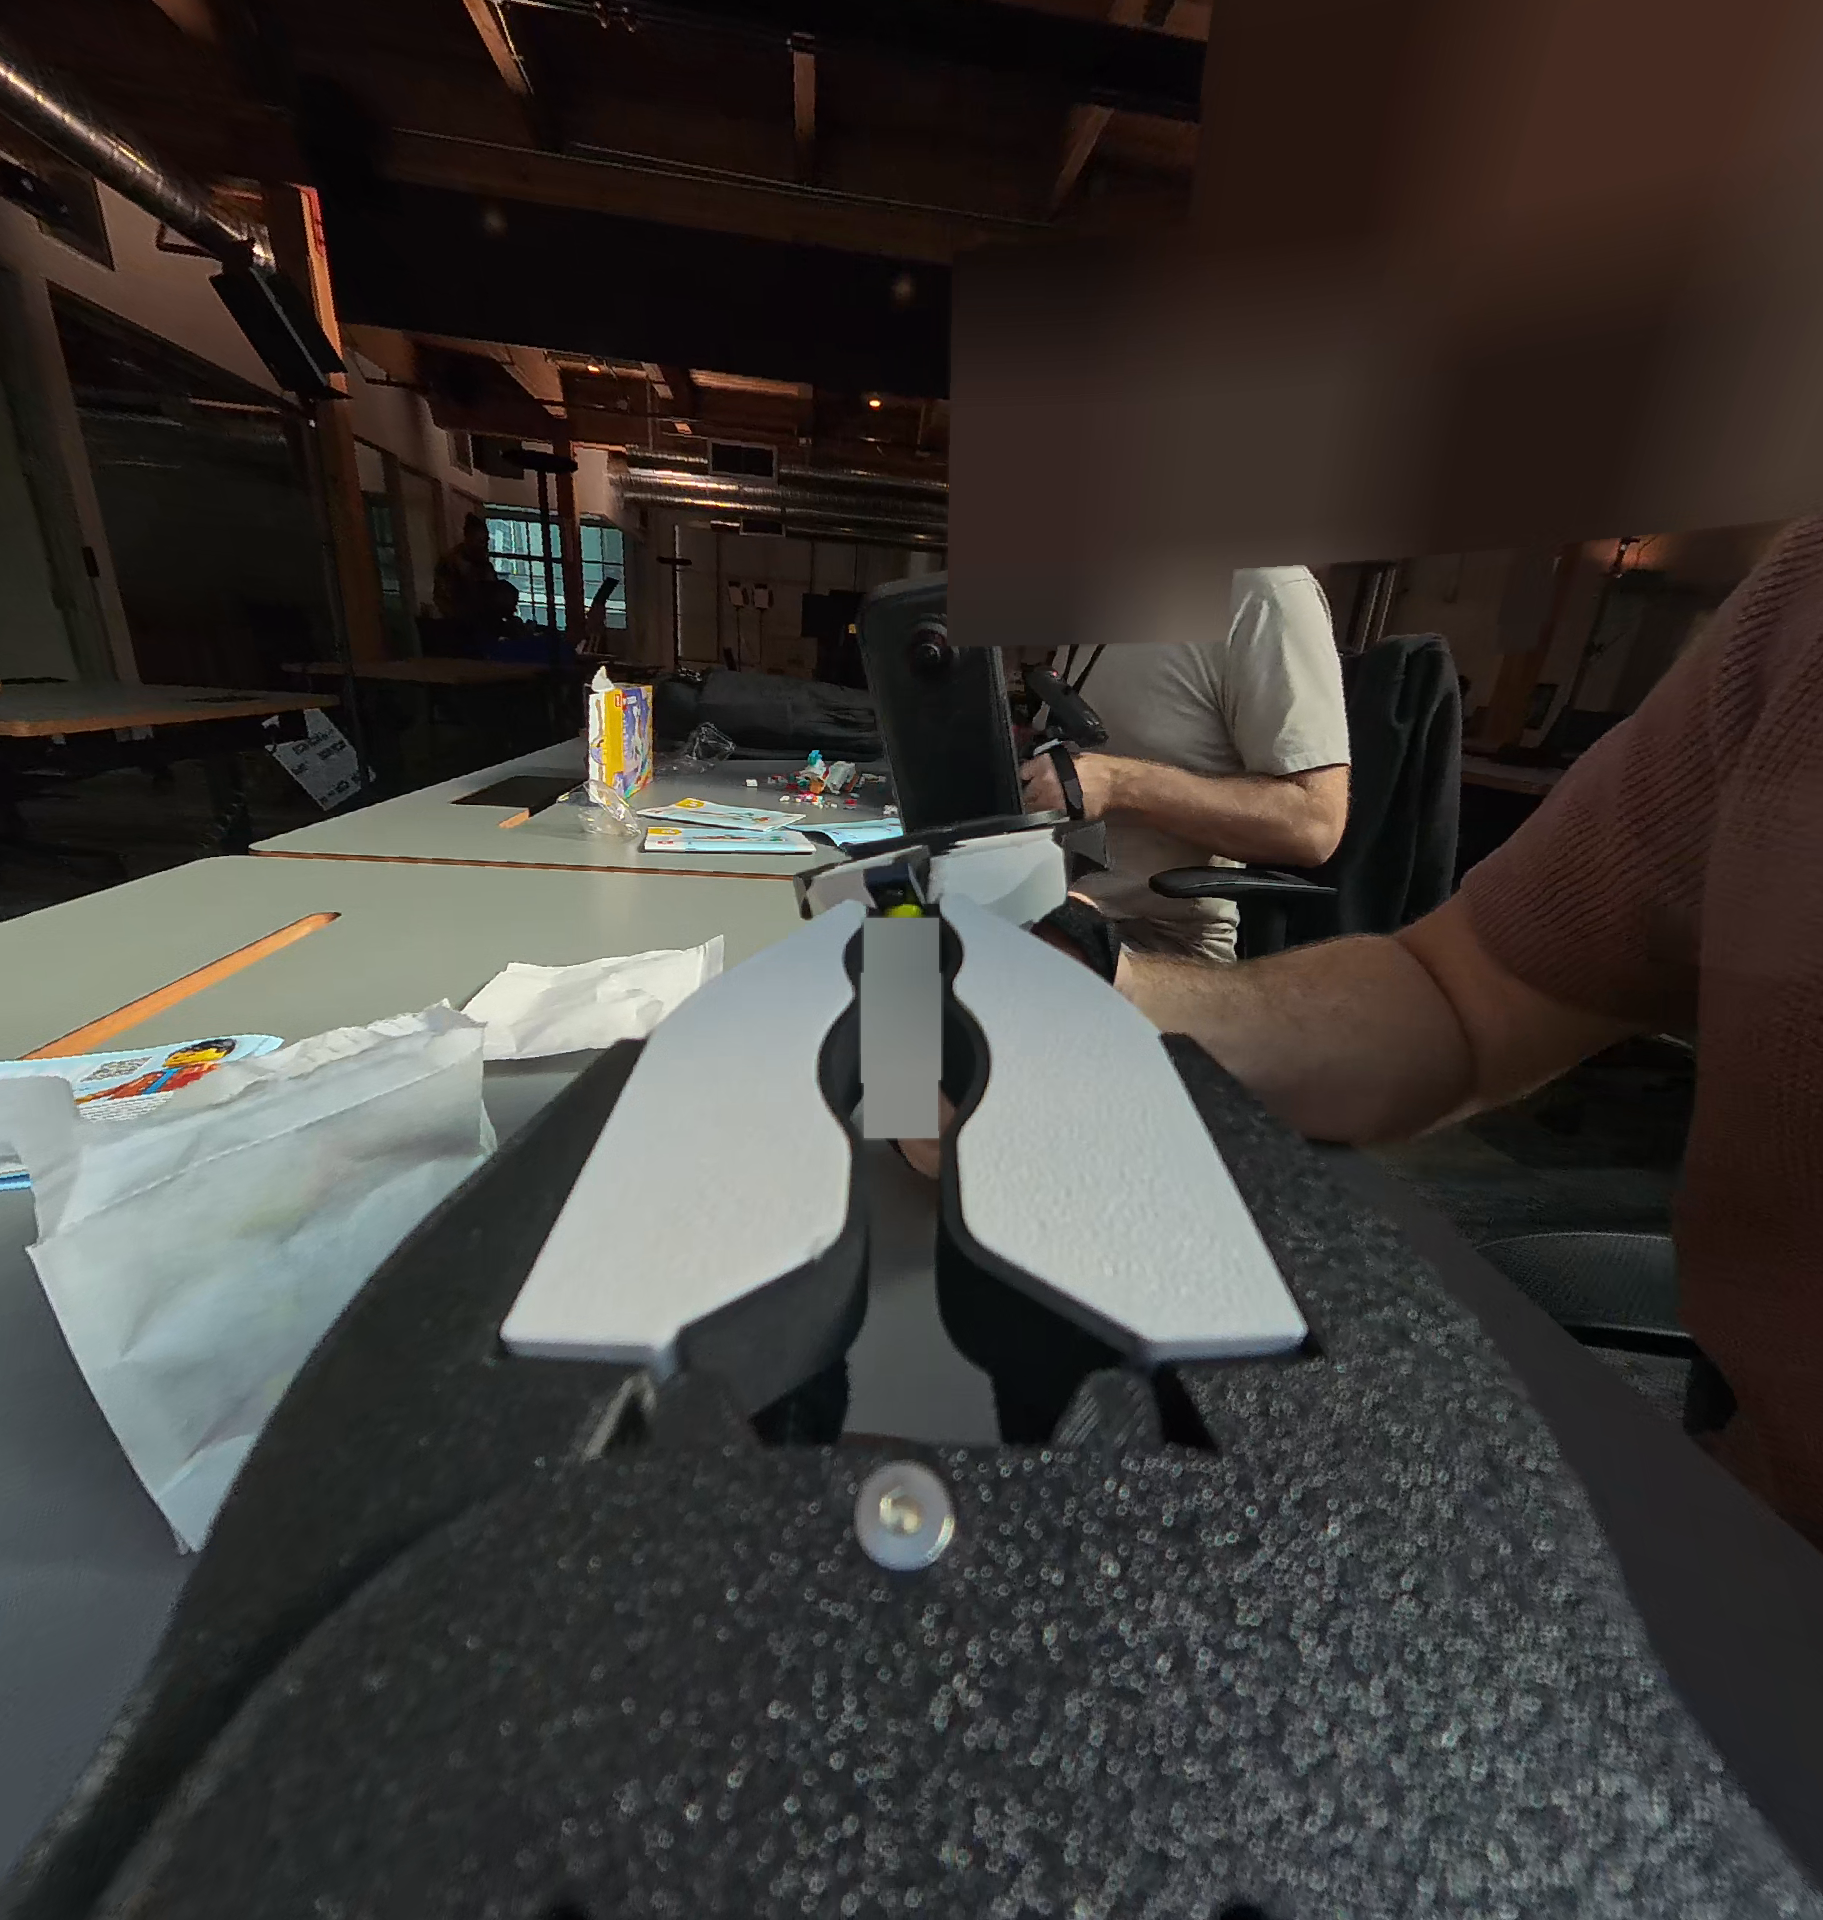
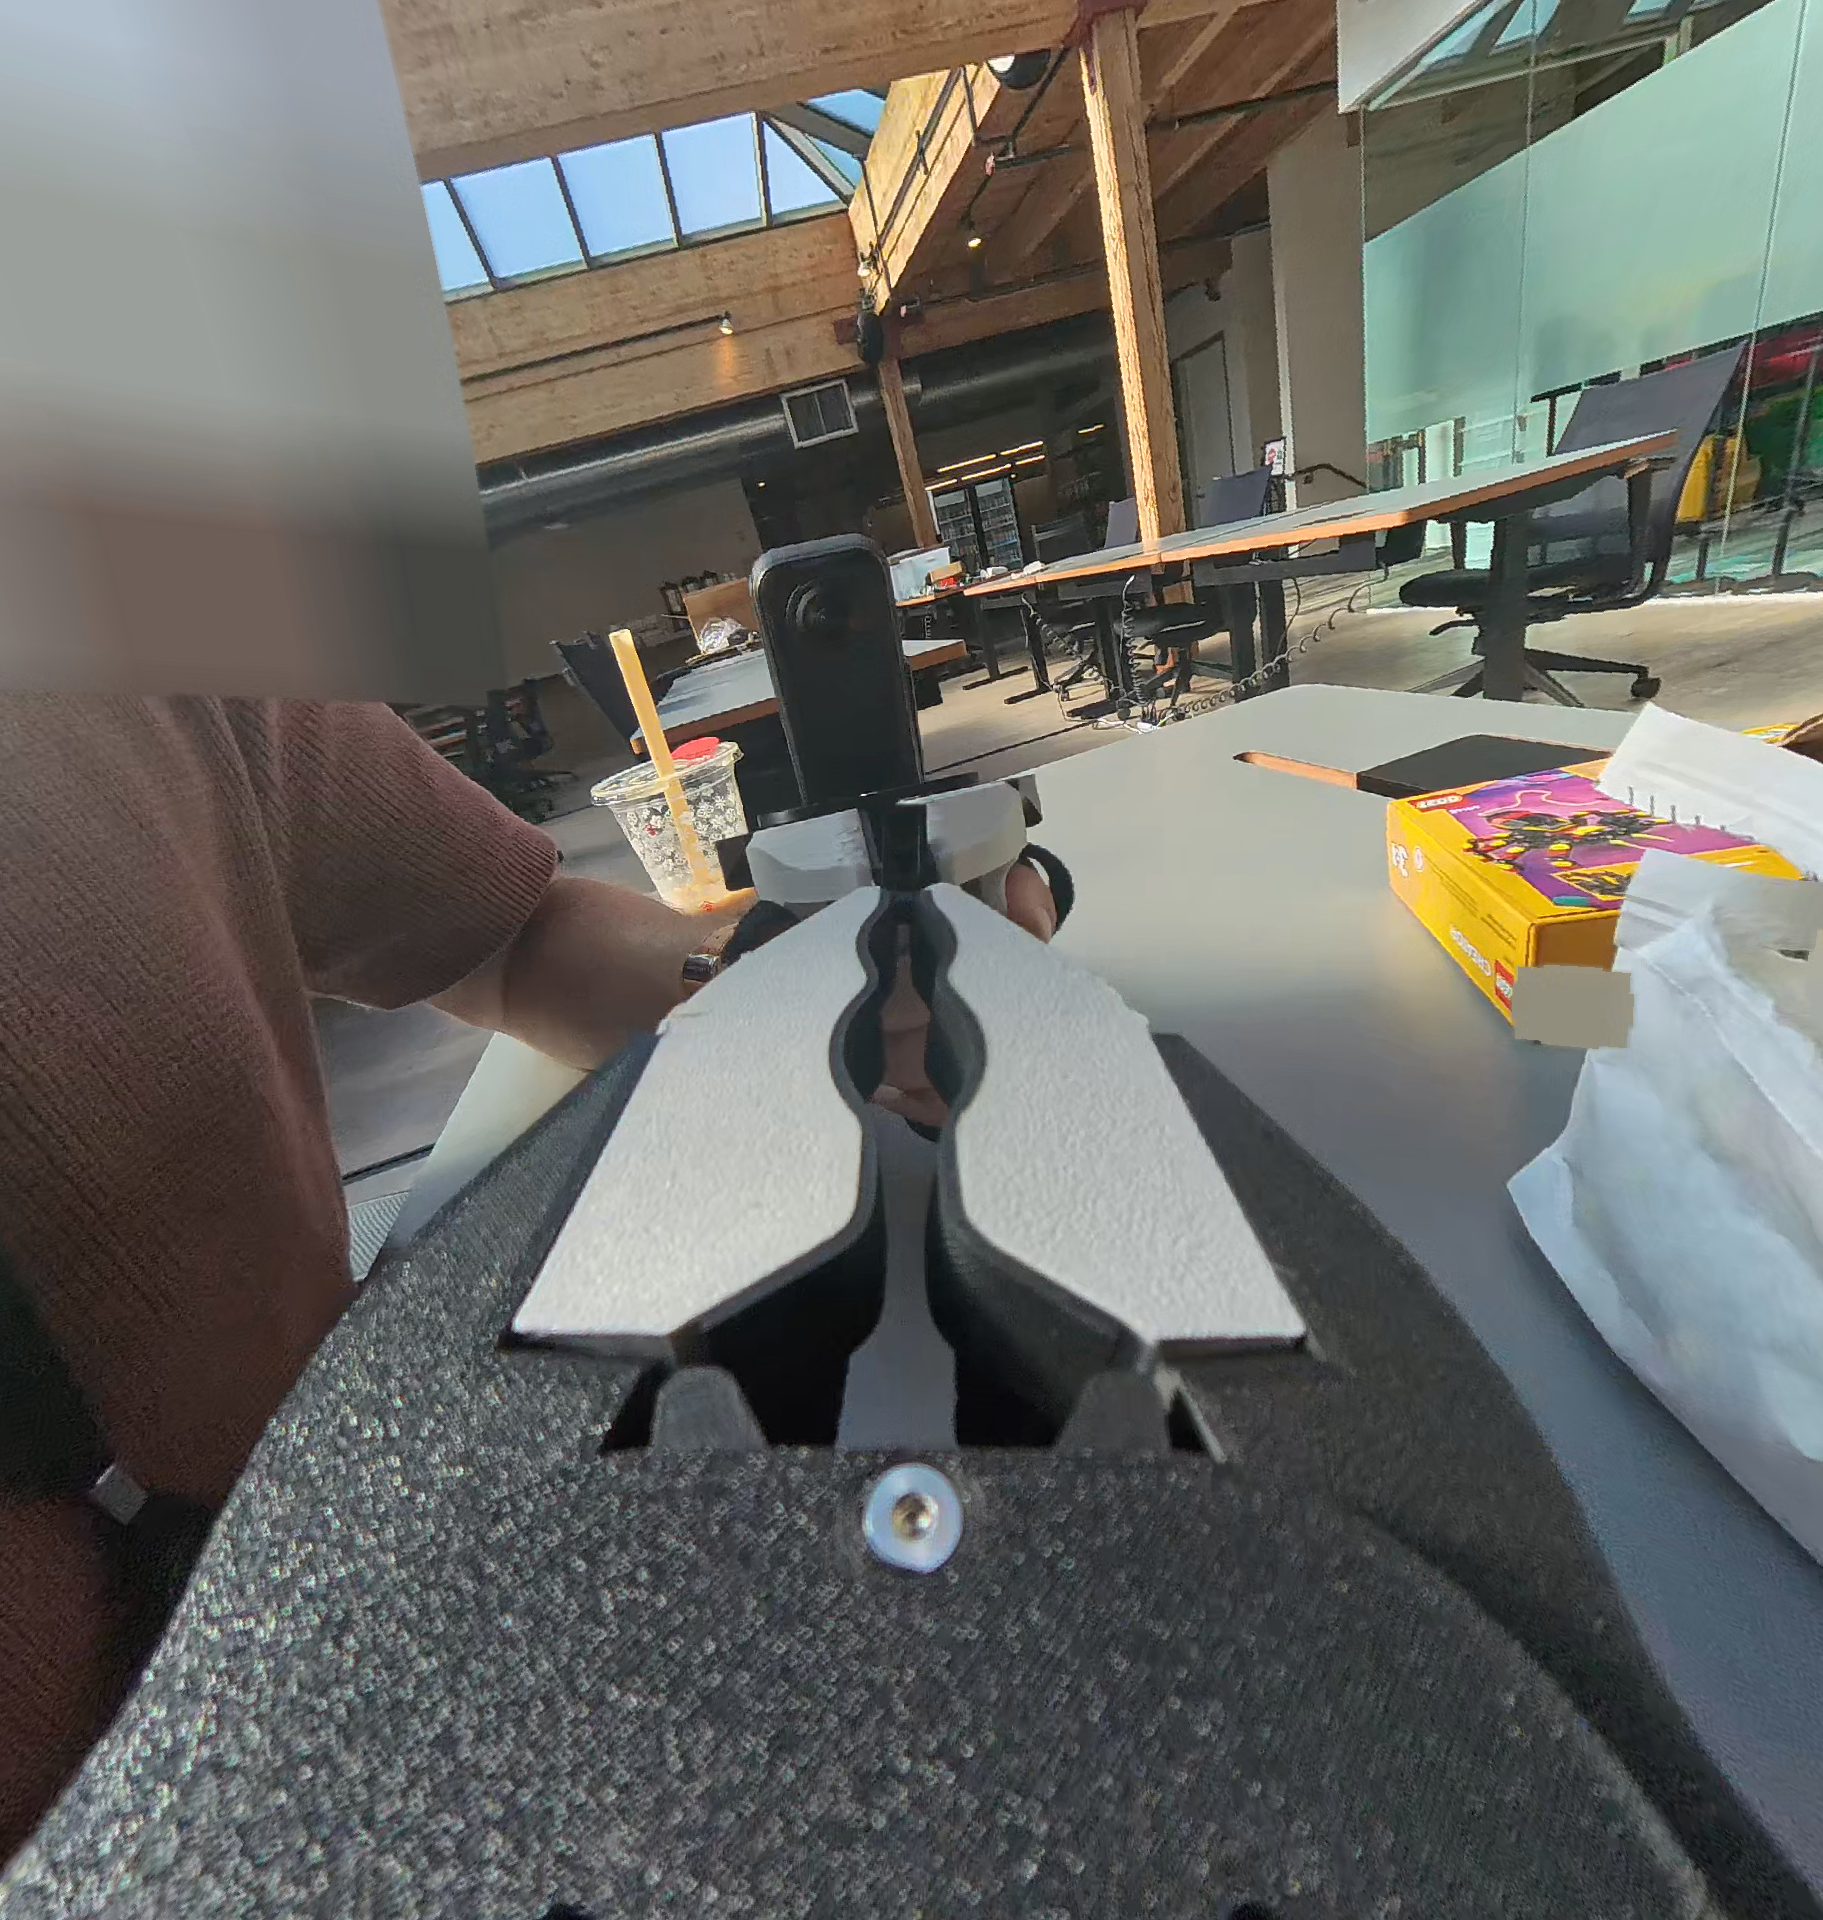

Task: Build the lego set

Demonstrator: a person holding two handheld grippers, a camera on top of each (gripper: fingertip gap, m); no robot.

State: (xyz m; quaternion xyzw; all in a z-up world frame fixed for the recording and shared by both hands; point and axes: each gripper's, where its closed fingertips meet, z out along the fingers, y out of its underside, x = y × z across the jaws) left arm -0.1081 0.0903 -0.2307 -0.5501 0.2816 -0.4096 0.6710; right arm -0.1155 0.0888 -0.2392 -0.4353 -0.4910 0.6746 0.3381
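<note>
Two grippers meet tip to tip over your grey table (image 2: 1250, 883): at nine o'clock your left gripper (image 1: 902, 914), fingers nearly closed on a small yellow-green lego piece (image 1: 899, 908), and at three o'clock your right gripper (image 2: 905, 902), fingers pinched nearly together, contents indiscernible.

Grey flat-topped table (image 1: 387, 935) with wood-edged slot (image 1: 190, 987). On it: crumpled white paper bags (image 1: 263, 1195), pale-blue printed instruction booklet (image 1: 159, 1070) partly under bag. Right wrist view, same grey table: yellow-and-purple cardboard lego box (image 2: 1530, 883) just beside white paper bag (image 2: 1738, 1195); flat black rectangular pad (image 2: 1478, 764) behind box.
</note>
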